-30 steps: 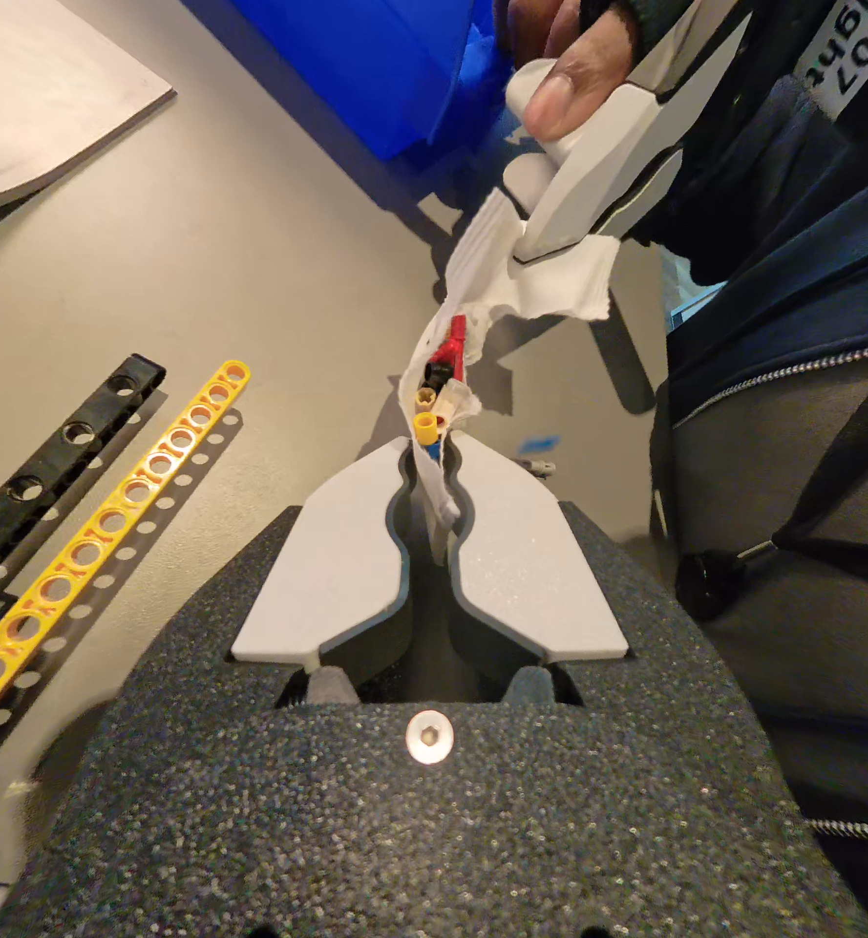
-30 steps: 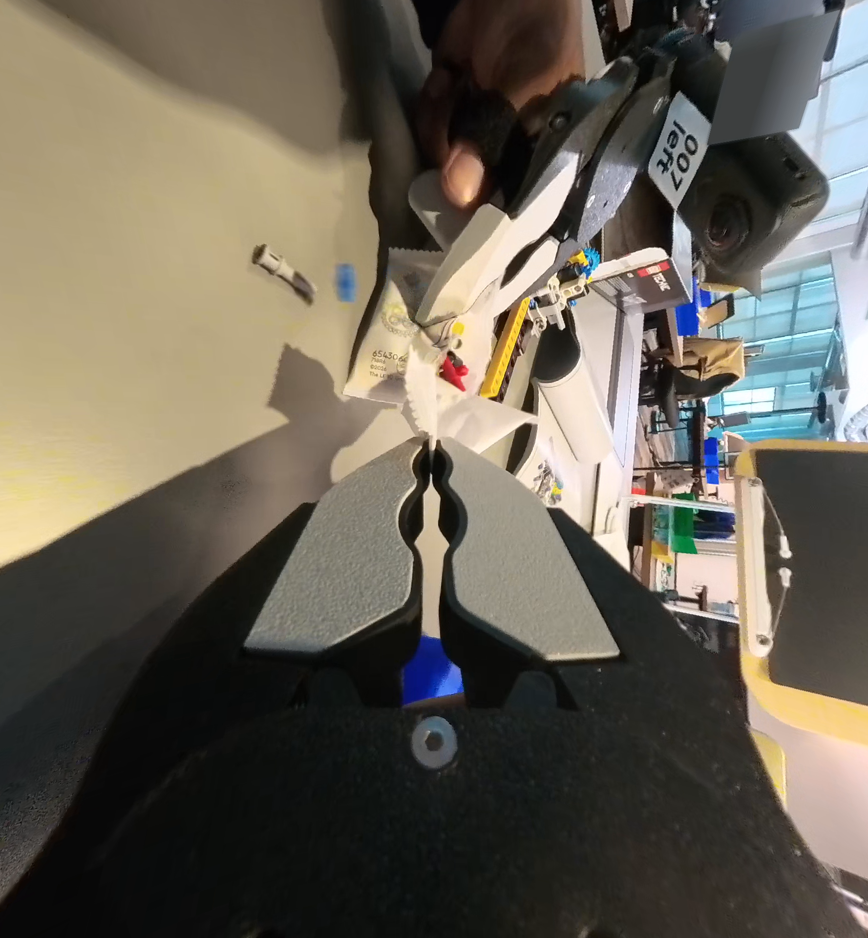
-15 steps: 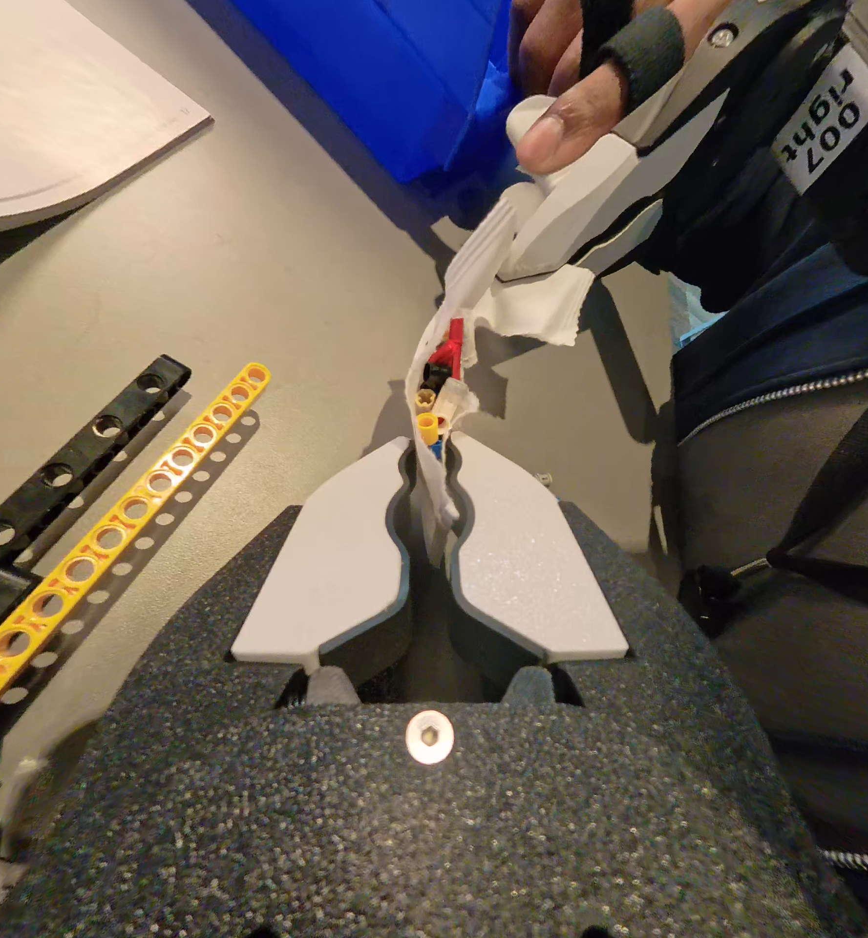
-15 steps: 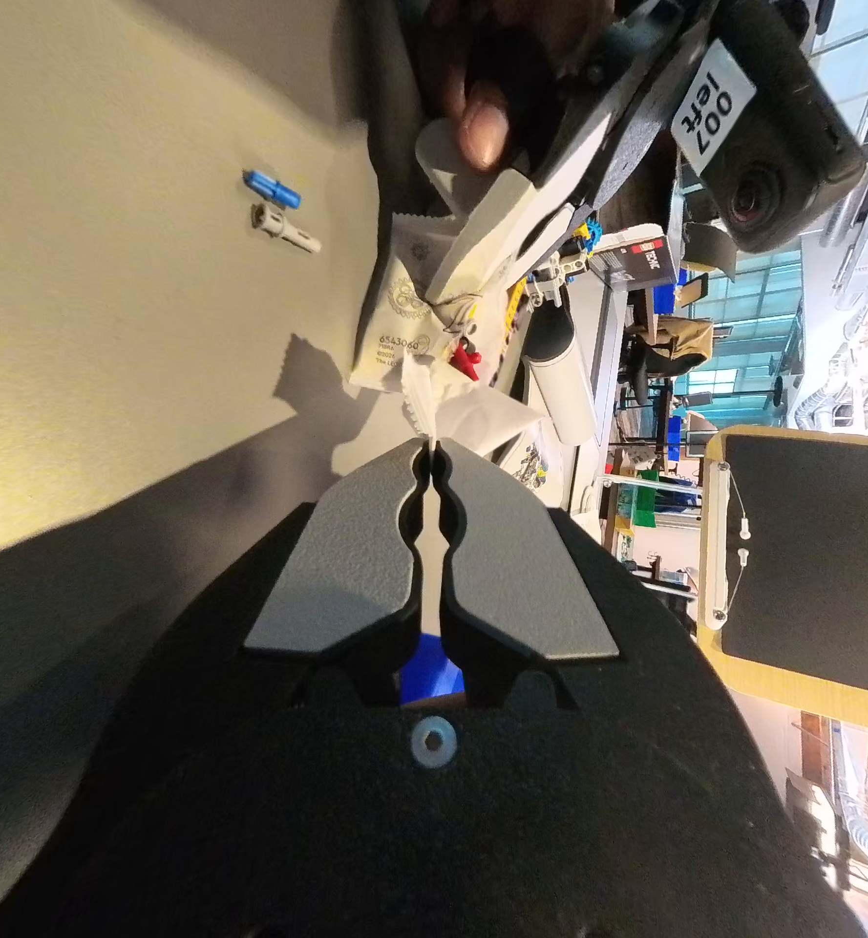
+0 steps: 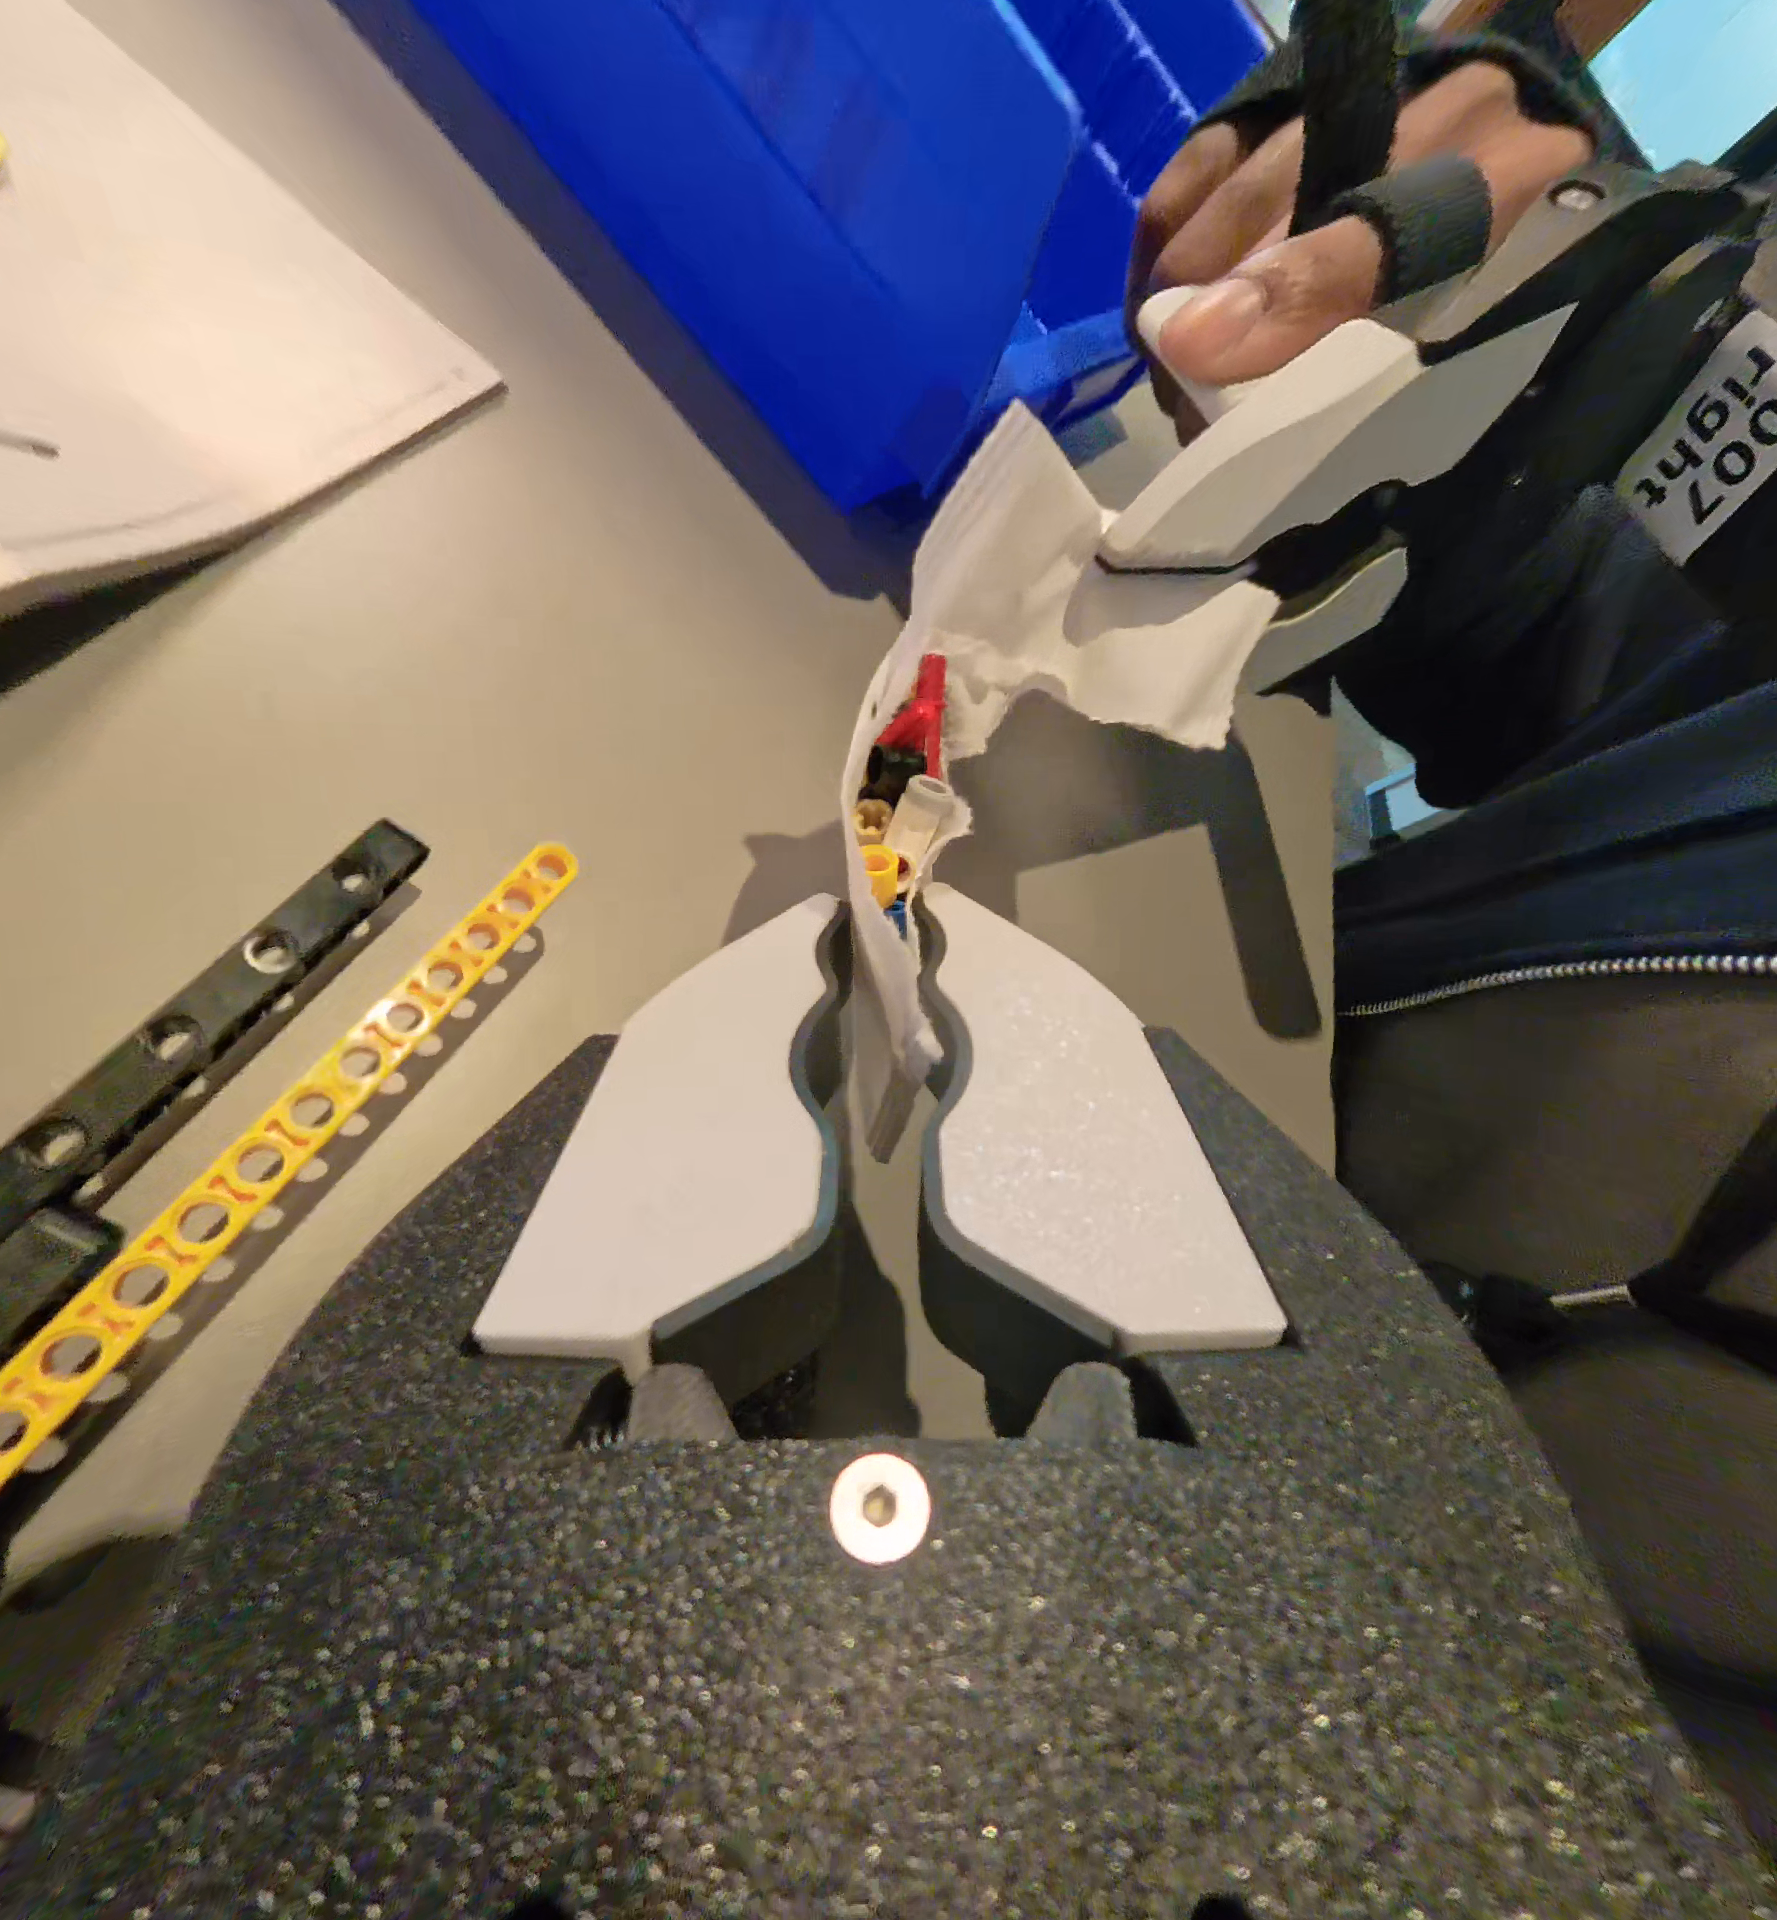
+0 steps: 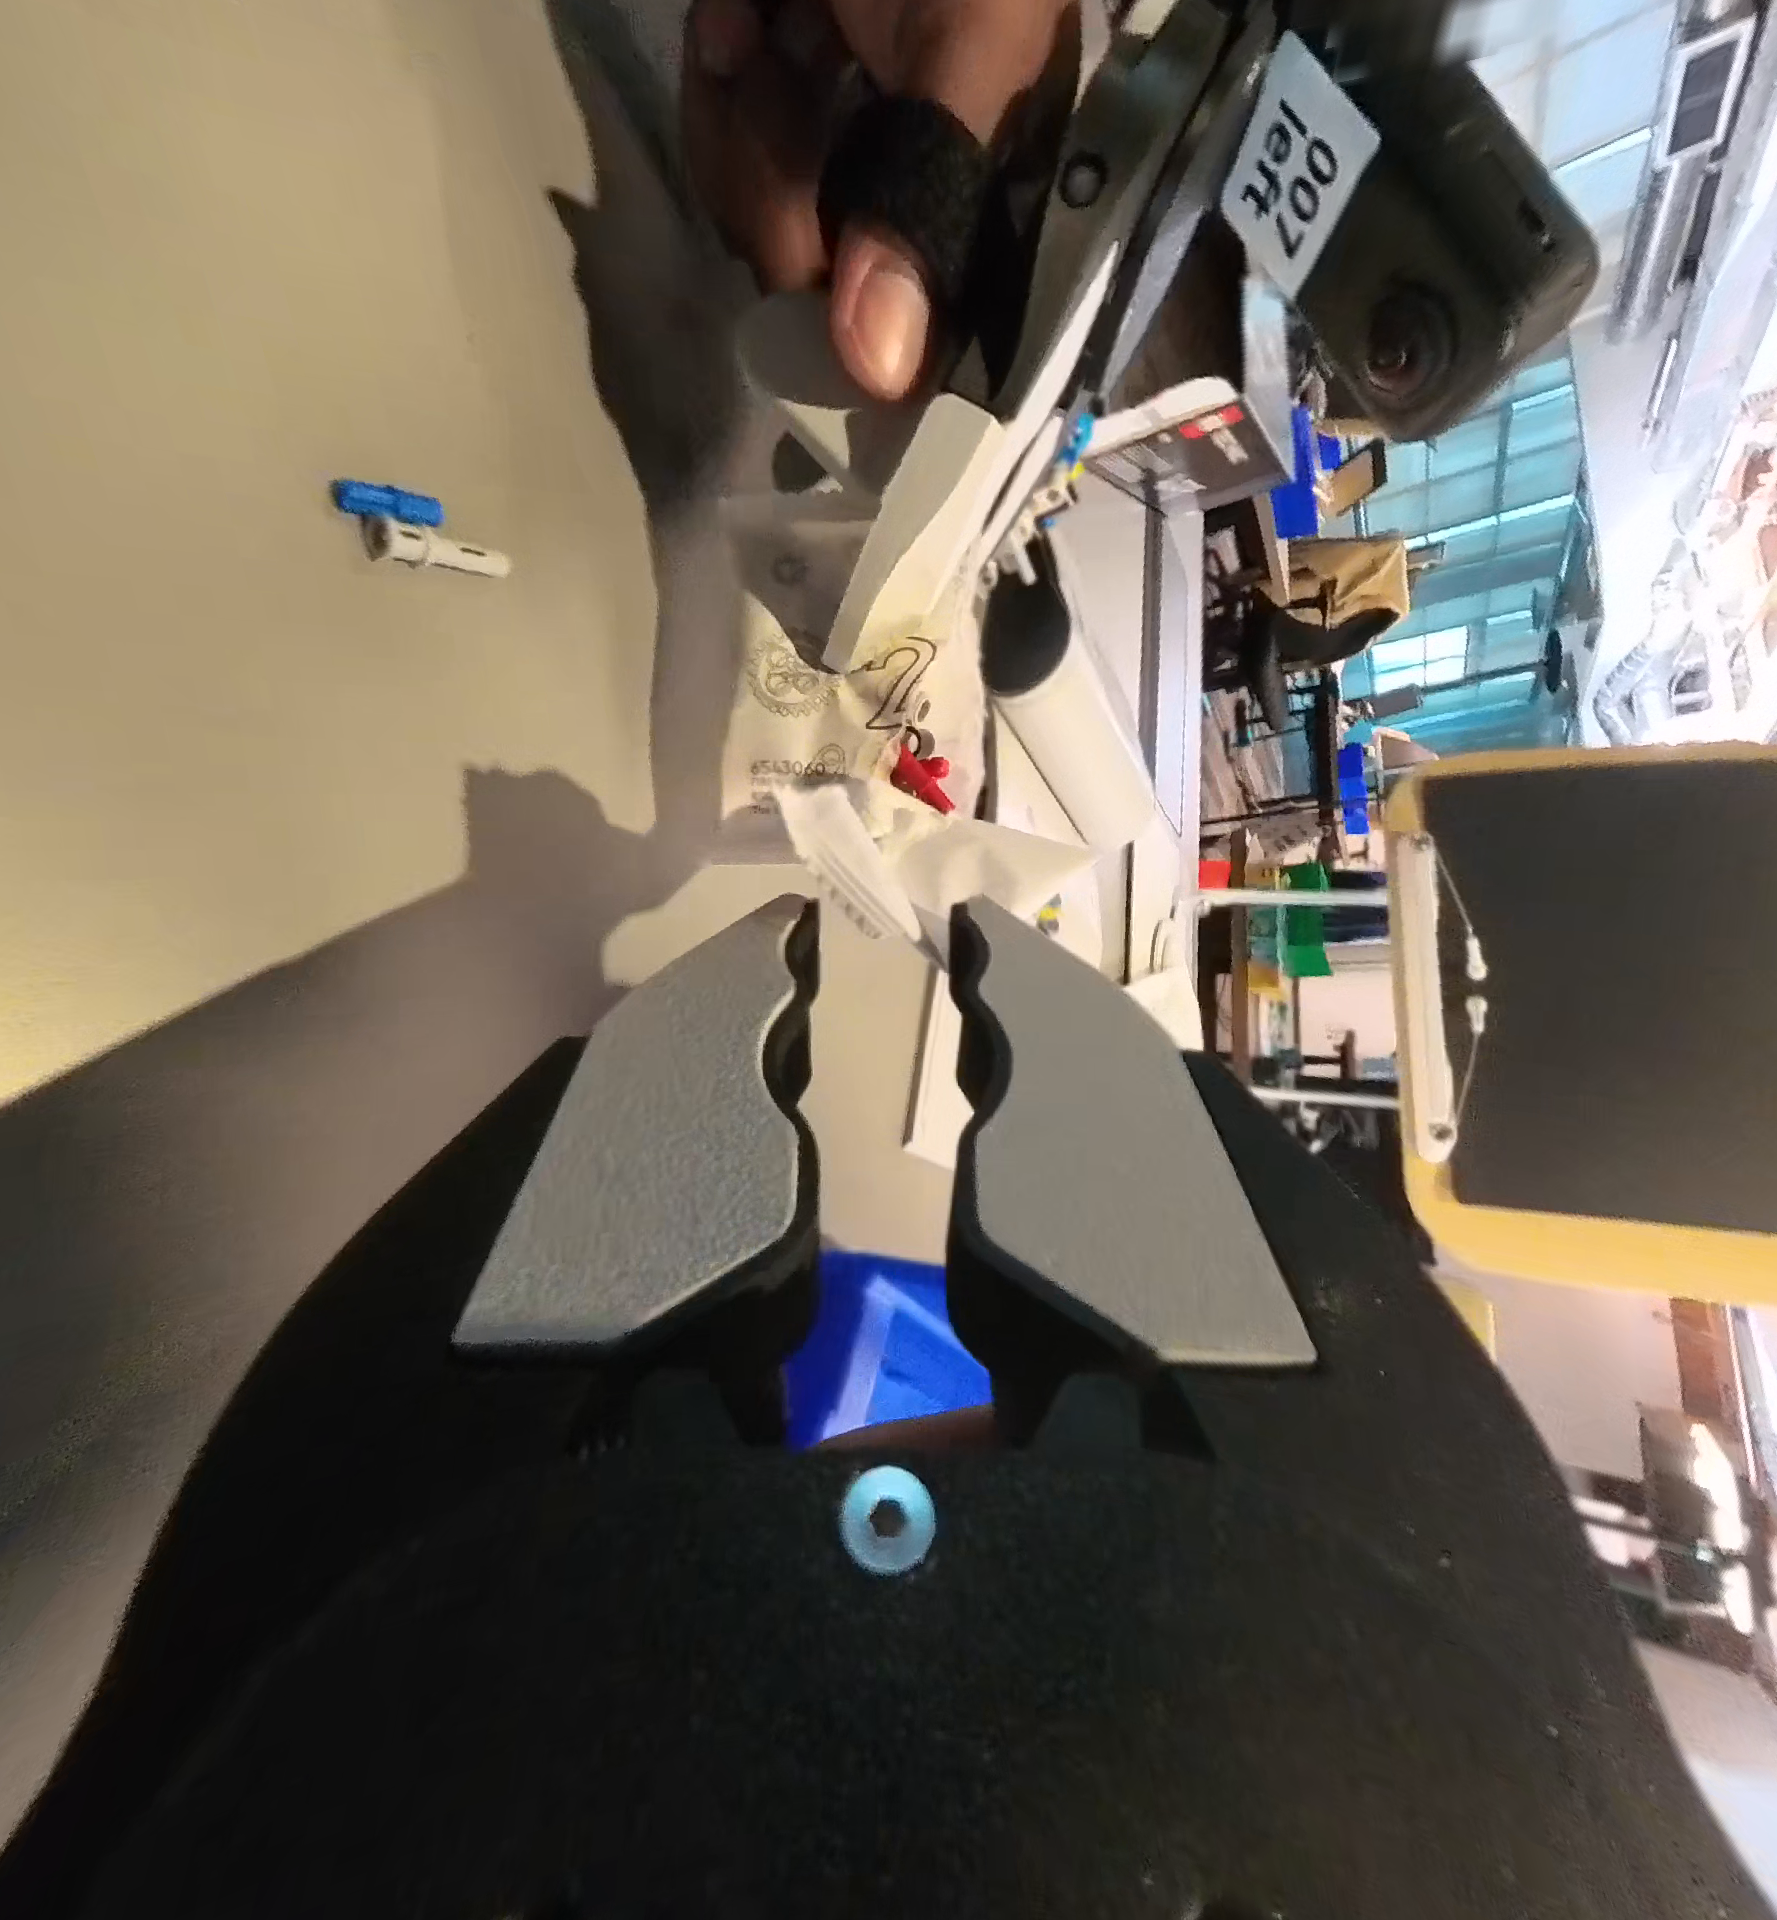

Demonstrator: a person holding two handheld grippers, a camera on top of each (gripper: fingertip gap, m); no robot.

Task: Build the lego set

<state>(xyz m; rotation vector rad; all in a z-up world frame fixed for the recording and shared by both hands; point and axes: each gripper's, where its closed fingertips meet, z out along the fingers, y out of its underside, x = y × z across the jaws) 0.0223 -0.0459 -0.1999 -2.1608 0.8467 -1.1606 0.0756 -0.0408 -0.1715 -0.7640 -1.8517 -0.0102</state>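
A torn white paper parts bag (image 5: 998,561) hangs between the two grippers above the table. Its opened side shows small red (image 5: 920,707), yellow, tan, white and blue pieces. My left gripper (image 5: 884,914) is shut on the bag's lower edge. My right gripper (image 6: 879,914) has its jaws apart, with the bag's torn flap (image 6: 848,878) lying loosely at the fingertips. The right gripper also shows in the left wrist view (image 5: 1175,582), up right, at the bag's top. The bag (image 6: 811,727) and left gripper (image 6: 832,655) show ahead in the right wrist view.
A long yellow beam (image 5: 271,1122) and a black beam (image 5: 219,1018) lie on the grey table at left. A blue pin (image 6: 385,501) and a white pin (image 6: 437,551) lie loose. A blue bin (image 5: 811,208), a white booklet (image 5: 136,312) and the person's torso (image 5: 1590,1143) surround the work area. Across from one pair of fingers to the other is roughly 7 centimeters. The white pin (image 6: 437,551) is about 8 centimeters from my left fingertips.
The right gripper's jaws have opened from shut on the bag's flap. Both grippers moved, with the bag held up between them; the tear looks wider.
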